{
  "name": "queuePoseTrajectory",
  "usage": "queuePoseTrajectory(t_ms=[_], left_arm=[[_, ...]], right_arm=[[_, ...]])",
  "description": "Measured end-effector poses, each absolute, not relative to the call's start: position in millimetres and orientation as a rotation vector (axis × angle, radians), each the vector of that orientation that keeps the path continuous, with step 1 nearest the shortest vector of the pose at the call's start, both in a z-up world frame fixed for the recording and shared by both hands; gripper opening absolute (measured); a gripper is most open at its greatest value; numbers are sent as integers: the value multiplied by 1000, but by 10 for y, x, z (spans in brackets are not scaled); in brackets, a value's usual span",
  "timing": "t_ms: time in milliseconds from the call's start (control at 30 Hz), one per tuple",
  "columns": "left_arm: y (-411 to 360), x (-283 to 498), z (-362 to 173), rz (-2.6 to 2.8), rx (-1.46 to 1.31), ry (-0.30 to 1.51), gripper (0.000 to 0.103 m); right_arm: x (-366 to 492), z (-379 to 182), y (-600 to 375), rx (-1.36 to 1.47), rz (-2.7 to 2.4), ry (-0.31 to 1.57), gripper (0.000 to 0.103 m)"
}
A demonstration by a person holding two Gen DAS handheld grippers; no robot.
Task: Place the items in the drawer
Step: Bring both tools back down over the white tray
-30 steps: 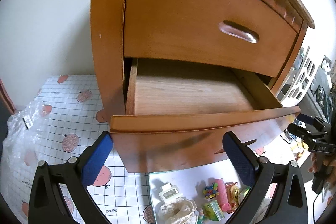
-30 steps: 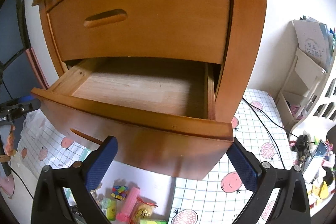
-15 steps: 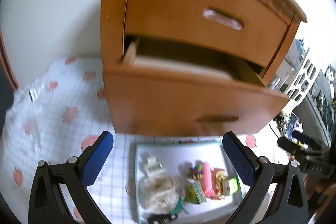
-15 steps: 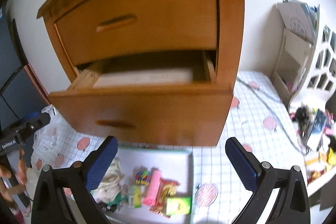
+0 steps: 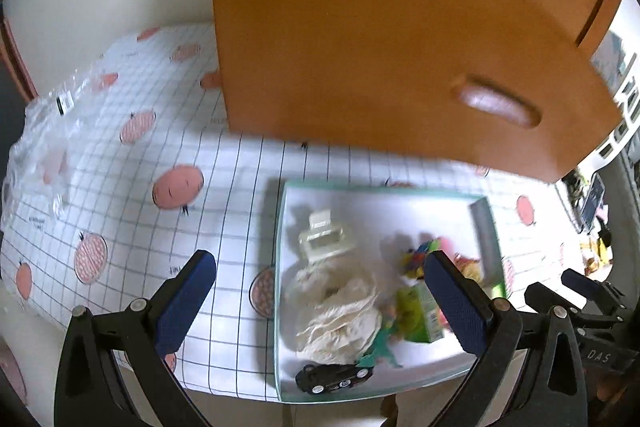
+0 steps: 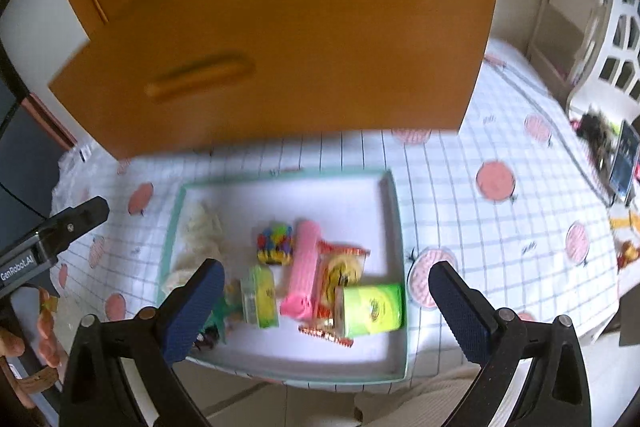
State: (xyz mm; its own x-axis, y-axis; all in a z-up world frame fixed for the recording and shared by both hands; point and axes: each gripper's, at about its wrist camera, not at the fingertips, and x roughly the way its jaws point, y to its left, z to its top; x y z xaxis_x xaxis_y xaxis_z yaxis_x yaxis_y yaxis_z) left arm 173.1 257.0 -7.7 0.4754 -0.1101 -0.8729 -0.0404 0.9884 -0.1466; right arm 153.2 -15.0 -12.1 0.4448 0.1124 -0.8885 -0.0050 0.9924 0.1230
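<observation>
A shallow white tray with a teal rim (image 5: 278,227) (image 6: 394,195) lies on the table below the pulled-out wooden drawer front (image 5: 400,67) (image 6: 280,47). In it are a white hair claw (image 5: 322,237), a cream scrunchie (image 5: 340,307) (image 6: 200,231), a black toy car (image 5: 332,377), a green toy figure (image 5: 380,345), a pink roll (image 6: 304,267), a bright multicoloured item (image 6: 275,243), a snack packet (image 6: 342,269) and two green boxes (image 6: 372,309) (image 6: 262,297). My left gripper (image 5: 320,303) and right gripper (image 6: 320,303) both hover open above the tray, holding nothing.
A grid-pattern cloth with pink fruit prints (image 5: 176,187) (image 6: 496,183) covers the table. Crumpled clear plastic (image 5: 44,147) lies at its left. A white shelf unit (image 6: 576,27) and small clutter (image 6: 608,147) stand at the right. The drawer front overhangs the tray's far edge.
Both views have tilted down from the open drawer to the tray. The drawer's inside is out of sight now and the tray fills the lower frame. Both grippers stayed open.
</observation>
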Motion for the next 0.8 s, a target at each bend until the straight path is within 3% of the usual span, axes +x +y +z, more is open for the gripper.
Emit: queuePoseTrajectory(t_ms=[167,467,800], left_arm=[[2517,1726,-277,-51,-155,1111,103],[2444,1746,-538,-74,-163,1150,102],[2376,1728,-822,-114,-194,1204,87]], right_arm=[[1532,-352,-181,100,59,1185,100],[1562,-709,-292,117,30,1294,86],[1649,-962,-465,211,2,1368,76]])
